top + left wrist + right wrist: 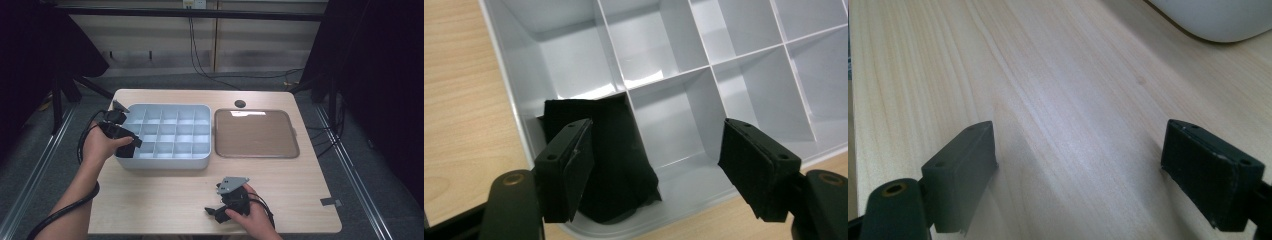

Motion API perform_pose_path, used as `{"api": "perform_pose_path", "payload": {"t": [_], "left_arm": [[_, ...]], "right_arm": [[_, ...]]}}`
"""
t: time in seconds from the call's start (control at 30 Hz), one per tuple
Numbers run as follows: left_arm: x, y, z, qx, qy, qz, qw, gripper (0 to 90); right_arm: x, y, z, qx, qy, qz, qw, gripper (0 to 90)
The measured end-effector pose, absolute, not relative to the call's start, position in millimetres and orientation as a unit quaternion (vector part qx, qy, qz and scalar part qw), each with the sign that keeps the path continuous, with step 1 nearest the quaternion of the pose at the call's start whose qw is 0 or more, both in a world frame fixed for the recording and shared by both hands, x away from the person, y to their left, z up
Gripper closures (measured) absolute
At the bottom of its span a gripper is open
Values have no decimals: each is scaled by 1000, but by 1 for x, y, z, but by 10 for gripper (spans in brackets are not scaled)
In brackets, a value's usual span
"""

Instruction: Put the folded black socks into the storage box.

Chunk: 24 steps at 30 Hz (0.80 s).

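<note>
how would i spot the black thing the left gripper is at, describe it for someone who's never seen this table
Start at the white divided organizer box on the left half of the wooden table, beside the brown tray. Go to its near-left corner cell, under the left gripper. There lies a crumpled black cloth, the one dark item among bare white cells.

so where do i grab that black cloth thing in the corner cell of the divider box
Judging by its pose, take the black cloth by its raised folded ridge, coming straight down from above. It lies slumped in the corner cell of the grey divider box, walled on every side, so a sideways approach looks blocked. The left gripper hovers open over it; set one jaw on each side of the ridge, clear of the partition.
</note>
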<state>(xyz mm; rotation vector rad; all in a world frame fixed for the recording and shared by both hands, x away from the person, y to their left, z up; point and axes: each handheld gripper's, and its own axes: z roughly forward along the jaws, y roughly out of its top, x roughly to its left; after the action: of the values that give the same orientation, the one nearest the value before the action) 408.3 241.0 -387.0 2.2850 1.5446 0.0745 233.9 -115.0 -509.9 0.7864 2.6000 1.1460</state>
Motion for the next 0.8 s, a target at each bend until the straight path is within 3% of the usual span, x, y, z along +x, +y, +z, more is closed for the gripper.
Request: {"api": "perform_pose_path", "payload": {"t": [0.8], "left_arm": [[389, 229, -380, 836, 510, 10, 202, 298]], "right_arm": [[235, -115, -510, 263, 879, 386, 97, 137]]}}
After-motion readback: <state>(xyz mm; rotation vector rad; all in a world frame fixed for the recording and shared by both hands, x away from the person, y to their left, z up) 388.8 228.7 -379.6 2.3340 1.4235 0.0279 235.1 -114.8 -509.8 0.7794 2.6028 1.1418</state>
